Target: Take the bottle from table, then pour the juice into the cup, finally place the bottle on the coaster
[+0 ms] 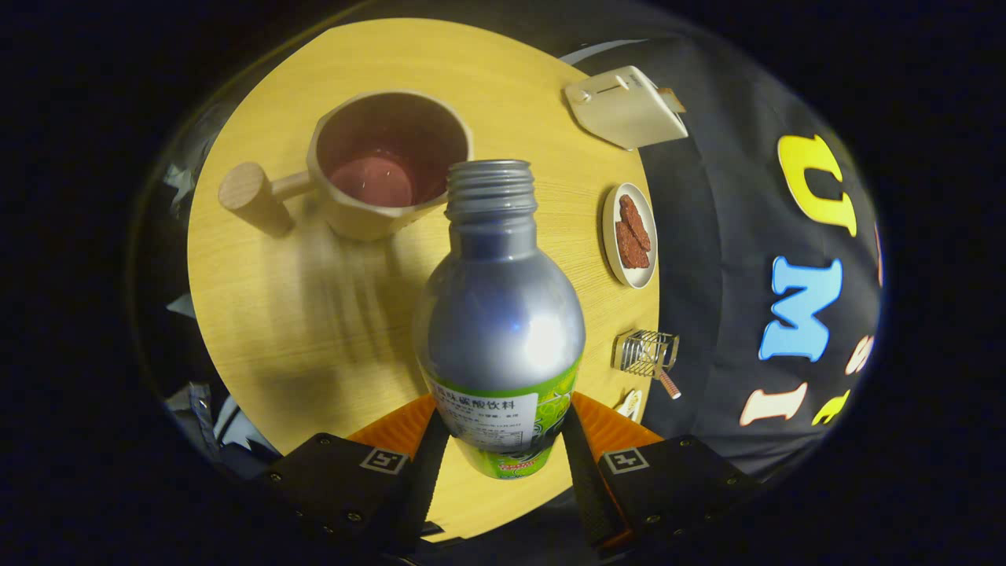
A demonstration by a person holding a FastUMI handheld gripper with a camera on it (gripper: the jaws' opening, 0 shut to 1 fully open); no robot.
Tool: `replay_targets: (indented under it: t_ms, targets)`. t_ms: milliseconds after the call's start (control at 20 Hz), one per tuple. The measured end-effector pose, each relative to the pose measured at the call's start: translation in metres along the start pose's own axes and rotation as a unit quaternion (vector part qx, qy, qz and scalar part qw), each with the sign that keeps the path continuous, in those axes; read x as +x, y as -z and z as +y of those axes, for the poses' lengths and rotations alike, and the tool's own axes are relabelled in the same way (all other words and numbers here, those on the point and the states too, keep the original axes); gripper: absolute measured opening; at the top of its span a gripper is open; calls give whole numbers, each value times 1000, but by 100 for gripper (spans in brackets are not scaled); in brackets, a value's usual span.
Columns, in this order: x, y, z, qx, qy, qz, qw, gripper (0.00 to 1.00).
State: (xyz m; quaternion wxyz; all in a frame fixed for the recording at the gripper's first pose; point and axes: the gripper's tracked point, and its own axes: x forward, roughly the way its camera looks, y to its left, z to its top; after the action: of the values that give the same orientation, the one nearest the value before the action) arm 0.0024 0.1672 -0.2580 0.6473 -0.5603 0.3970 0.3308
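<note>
**Bottle held over the table, mouth close to the cup**

Pinching the bottle (498, 330) near its base, the gripper (501, 452) has both fingers pressed against the green label, one on each side, so the jaws are closed on it. The bottle is lifted clear of the yellow table (314, 330) and leans forward, its open threaded neck reaching toward the rim of the cup (387, 169) just beyond.

The likely trouble from here is a spill. The mouth sits beside the cup's near edge, not clearly over its middle, so tipping further could send juice down the outside wall onto the table. The grip is low on a smooth metal body, and a heavy tilt might let the bottle twist or slide between the fingers.

The bottle is silver with a rounded shoulder, a bright glare spot and no cap. The cup is pale, with a wooden knob handle, and reddish liquid shows at its bottom.

Farther off, at the table's edge, stand a small wire rack (646, 352), a plate of brown pieces (629, 234) and a cream toaster (625, 106). I cannot pick out the coaster.
</note>
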Motion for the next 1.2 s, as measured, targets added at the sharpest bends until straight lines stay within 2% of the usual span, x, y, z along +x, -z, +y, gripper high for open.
replay_targets:
  t_ms: [200,450,650,900,1100,1200]
  targets:
    - [6,7,6,90,-25,-32,995,75]
    - [3,3,-8,169,-16,-100,980,75]
    - [5,3,-17,267,-38,-135,954,75]
    - [8,2,-28,341,-40,-178,922,75]
    - [10,-11,-37,405,-51,-226,884,75]
    - [14,-12,-43,426,-55,-238,871,75]
